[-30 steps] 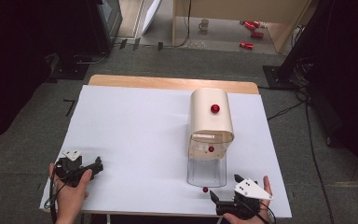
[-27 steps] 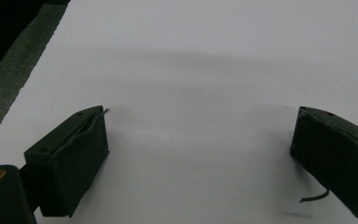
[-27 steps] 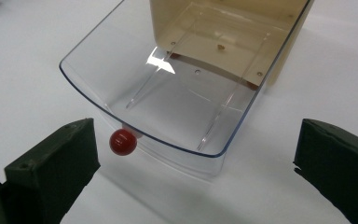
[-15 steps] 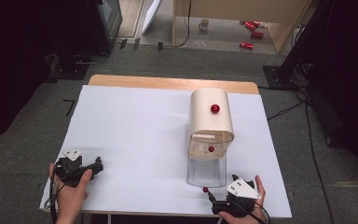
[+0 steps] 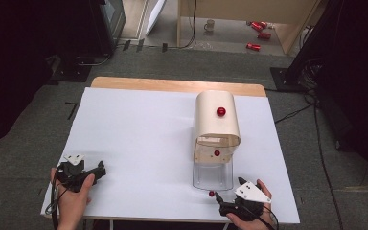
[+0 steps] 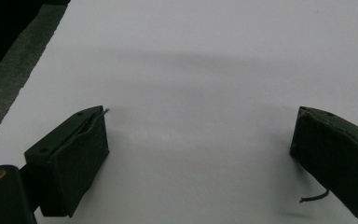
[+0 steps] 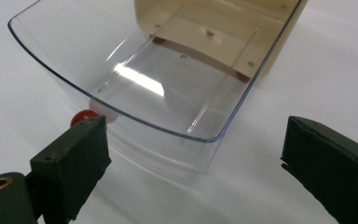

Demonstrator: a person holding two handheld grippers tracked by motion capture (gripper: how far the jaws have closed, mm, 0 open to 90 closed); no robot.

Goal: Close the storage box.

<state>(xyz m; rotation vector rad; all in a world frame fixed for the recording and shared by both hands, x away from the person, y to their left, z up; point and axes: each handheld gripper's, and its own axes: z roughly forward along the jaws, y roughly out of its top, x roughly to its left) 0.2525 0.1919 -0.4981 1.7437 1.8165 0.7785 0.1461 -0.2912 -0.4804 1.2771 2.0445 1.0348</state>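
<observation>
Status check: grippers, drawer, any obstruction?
Left hand-held gripper open, idle. Right hand-held gripper open at clear drawer, red knob by one jaw. Nothing blocking.

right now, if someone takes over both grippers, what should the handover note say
Left gripper: open, resting on the near left of the table, nothing between its jaws.
Right gripper: open, near the table's front edge, aimed at the clear drawer.
The drawer is pulled out of the cream box; its red knob sits just beyond the right gripper's left jaw, not gripped.
Done: drawer stands open.
Left: probably take the knob and move the drawer.
</observation>
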